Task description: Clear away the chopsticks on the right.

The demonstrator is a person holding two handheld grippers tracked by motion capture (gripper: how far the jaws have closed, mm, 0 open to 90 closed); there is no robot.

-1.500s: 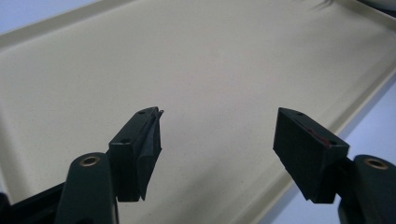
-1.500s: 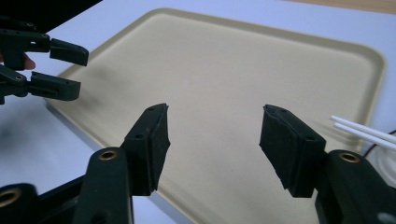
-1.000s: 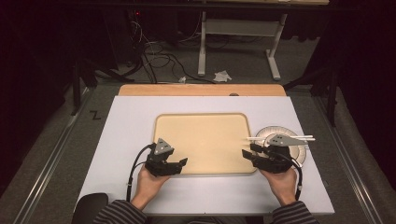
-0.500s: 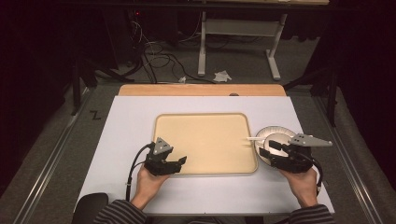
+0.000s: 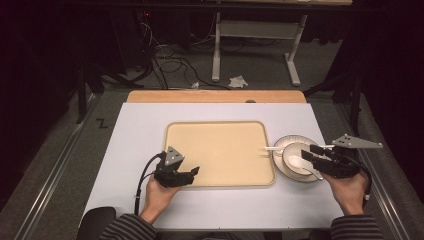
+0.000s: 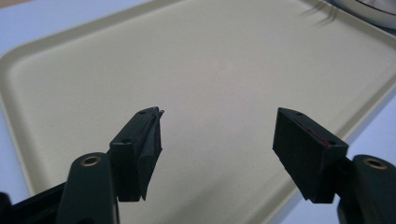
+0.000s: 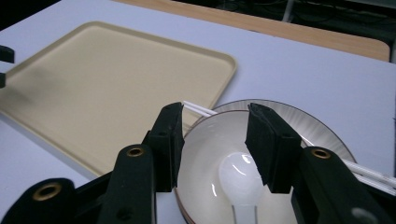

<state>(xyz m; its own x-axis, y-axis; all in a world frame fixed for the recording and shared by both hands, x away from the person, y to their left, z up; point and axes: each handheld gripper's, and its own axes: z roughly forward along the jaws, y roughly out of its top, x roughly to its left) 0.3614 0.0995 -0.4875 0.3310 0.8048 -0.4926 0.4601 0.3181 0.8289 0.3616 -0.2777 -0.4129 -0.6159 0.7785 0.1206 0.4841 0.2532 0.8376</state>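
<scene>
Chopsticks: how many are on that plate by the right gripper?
2 chopsticks, white, lying side by side across the plate, passing behind the bowl, tips reaching toward the tray.

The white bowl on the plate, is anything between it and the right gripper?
Nothing visible blocks it. The right gripper hovers open just above the bowl, which holds a white spoon; chopsticks lie across the plate behind it.
</scene>
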